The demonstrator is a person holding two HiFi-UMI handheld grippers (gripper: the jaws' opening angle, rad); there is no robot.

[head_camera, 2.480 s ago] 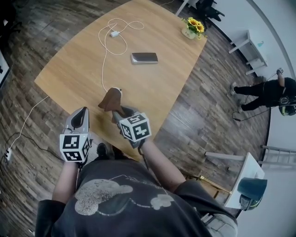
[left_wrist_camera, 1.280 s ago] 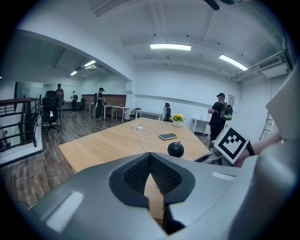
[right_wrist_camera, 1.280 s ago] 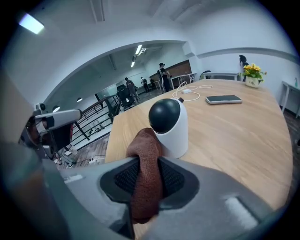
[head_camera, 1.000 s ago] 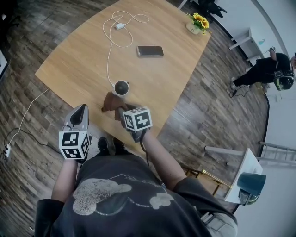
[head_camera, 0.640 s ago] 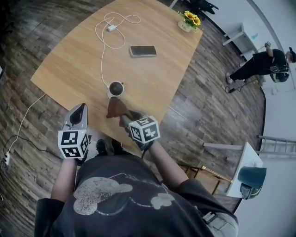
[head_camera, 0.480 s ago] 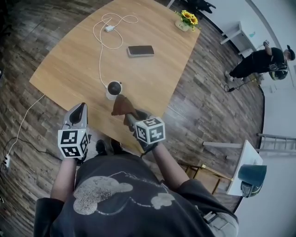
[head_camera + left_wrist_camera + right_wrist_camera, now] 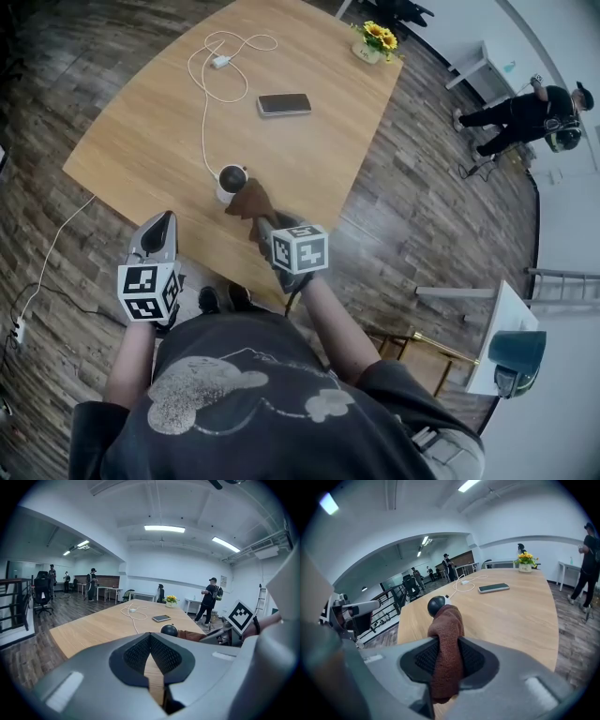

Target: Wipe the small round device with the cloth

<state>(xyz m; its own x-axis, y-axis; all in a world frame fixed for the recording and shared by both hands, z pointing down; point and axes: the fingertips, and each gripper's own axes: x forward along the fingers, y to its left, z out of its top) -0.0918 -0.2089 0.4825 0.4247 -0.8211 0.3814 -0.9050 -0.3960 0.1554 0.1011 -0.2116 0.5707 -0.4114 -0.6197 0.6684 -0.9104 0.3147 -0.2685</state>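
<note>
The small round device (image 7: 230, 177), a black ball on a white base, stands near the wooden table's near edge, with a white cable running from it. My right gripper (image 7: 262, 221) is shut on a brown cloth (image 7: 250, 201), whose free end reaches the device's near right side. In the right gripper view the cloth (image 7: 446, 634) stands up between the jaws, its top in front of the device (image 7: 436, 604). My left gripper (image 7: 163, 223) hangs shut and empty off the table's near left edge. The left gripper (image 7: 150, 641) faces the device (image 7: 169, 630) and cloth (image 7: 189, 634).
On the table (image 7: 141, 131) lie a phone (image 7: 283, 104), a white cable with charger (image 7: 222, 62) and a small pot of yellow flowers (image 7: 371, 41) at the far corner. A person (image 7: 525, 112) stands on the wooden floor to the right. White tables stand beyond.
The cloth covered the device, then my right gripper drew it back towards me. In the last half second it has come forward again up to the device. My left gripper has stayed put.
</note>
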